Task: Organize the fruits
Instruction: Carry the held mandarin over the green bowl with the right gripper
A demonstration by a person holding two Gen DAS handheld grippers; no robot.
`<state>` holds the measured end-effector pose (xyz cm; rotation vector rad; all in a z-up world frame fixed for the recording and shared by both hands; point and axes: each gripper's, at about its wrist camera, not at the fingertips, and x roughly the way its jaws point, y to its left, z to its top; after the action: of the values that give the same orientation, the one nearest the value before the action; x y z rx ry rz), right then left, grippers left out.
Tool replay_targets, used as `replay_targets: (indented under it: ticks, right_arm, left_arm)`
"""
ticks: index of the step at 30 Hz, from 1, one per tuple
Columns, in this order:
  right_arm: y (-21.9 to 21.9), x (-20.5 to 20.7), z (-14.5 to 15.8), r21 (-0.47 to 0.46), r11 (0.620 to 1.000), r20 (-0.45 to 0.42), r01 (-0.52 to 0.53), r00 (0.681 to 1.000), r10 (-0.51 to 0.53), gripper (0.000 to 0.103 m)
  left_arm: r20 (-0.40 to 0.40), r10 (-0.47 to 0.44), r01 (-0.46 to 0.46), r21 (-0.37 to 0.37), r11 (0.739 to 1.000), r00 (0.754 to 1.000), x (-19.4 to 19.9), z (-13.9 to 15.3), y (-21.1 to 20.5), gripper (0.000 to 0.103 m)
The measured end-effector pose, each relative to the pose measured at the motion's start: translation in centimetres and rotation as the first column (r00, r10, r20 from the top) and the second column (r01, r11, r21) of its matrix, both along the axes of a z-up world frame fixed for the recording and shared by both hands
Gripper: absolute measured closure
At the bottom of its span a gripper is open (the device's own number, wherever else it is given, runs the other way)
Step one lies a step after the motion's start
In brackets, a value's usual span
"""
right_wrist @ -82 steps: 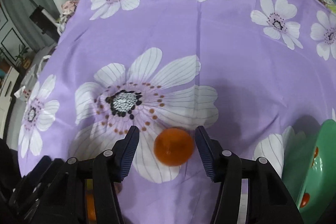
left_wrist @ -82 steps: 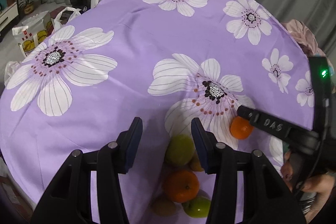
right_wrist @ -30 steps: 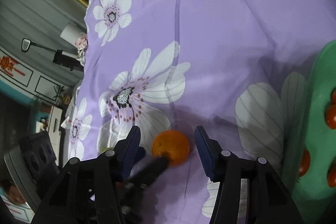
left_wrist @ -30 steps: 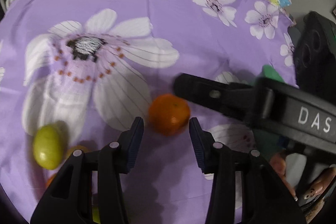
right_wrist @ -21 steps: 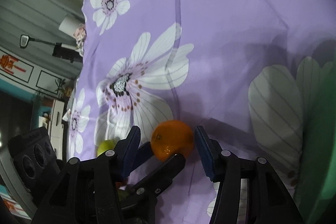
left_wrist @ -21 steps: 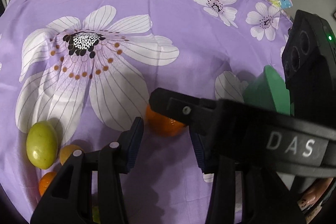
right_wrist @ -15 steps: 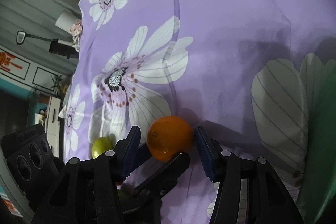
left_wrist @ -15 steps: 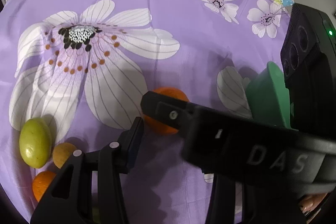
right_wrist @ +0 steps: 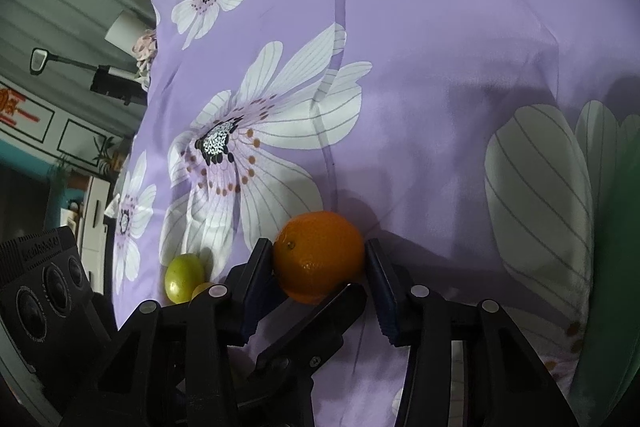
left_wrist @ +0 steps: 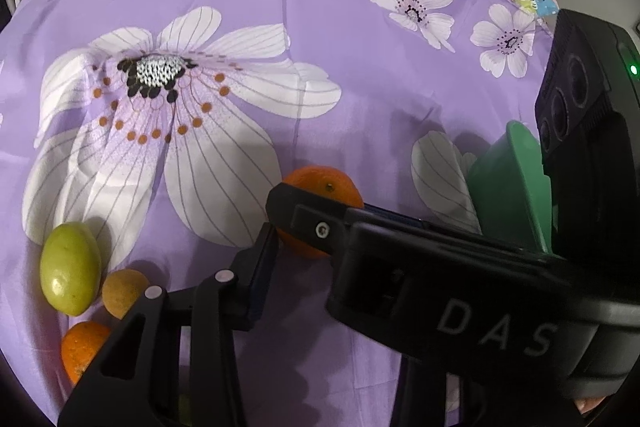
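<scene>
An orange (right_wrist: pixel 320 255) sits between the pads of my right gripper (right_wrist: pixel 318 253). The jaws are closing and both pads touch its sides. In the left wrist view this same orange (left_wrist: pixel 324 187) lies on the purple flowered cloth (left_wrist: pixel 360 47), half covered by the right gripper's finger (left_wrist: pixel 304 219). My left gripper (left_wrist: pixel 316 239) points at the orange from the other side, jaws closing. One of its fingers (left_wrist: pixel 256 267) reaches the fruit's edge, and the other is hidden behind the right gripper. A left finger (right_wrist: pixel 320 323) crosses under the orange.
A green fruit (left_wrist: pixel 70 279), a small yellow fruit (left_wrist: pixel 124 293) and a second orange (left_wrist: pixel 82 347) lie together at the lower left. A green container (left_wrist: pixel 508 183) stands to the right of the orange. Cloth bundles sit at the cloth's far edge.
The right gripper has slid in across the left wrist view and drawn its fingers in until they touch the orange. The left gripper has stayed where it was.
</scene>
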<state>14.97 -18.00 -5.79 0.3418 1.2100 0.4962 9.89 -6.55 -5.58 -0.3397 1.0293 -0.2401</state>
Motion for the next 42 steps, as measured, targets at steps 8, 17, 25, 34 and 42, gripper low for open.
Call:
replay_targets:
  ticks: [8, 17, 25, 34, 42]
  right_arm:
    - [0.4, -1.3, 1.8, 0.011, 1.0, 0.075, -0.014, 0.997, 0.013, 0.054]
    - [0.9, -2.5, 4.2, 0.044, 0.999, 0.162, -0.029, 0.987, 0.021, 0.054]
    - [1.1, -3.6, 6.1, 0.054, 0.998, 0.216, -0.028, 0.976, 0.015, 0.054]
    - [0.5, -4.6, 6.8, 0.044, 0.999, 0.247, -0.02, 0.969, 0.008, 0.054]
    - [-0.2, -5.9, 8.1, 0.034, 0.999, 0.296, -0.005, 0.955, -0.005, 0.054]
  left_arm:
    - [0.071, 0.008, -0.01, 0.023, 1.0, 0.997, -1.4, 1.7, 0.3, 0.062]
    - [0.158, 0.024, -0.032, 0.049, 0.998, 0.987, -2.7, 4.0, 0.3, 0.062]
    - [0.214, 0.023, -0.034, 0.048, 0.998, 0.976, -3.7, 5.5, 0.2, 0.062]
    - [0.234, 0.004, -0.017, 0.056, 0.998, 0.972, -4.3, 6.0, -0.3, 0.062]
    - [0.272, -0.029, 0.012, 0.063, 0.998, 0.962, -5.3, 6.9, -1.1, 0.062]
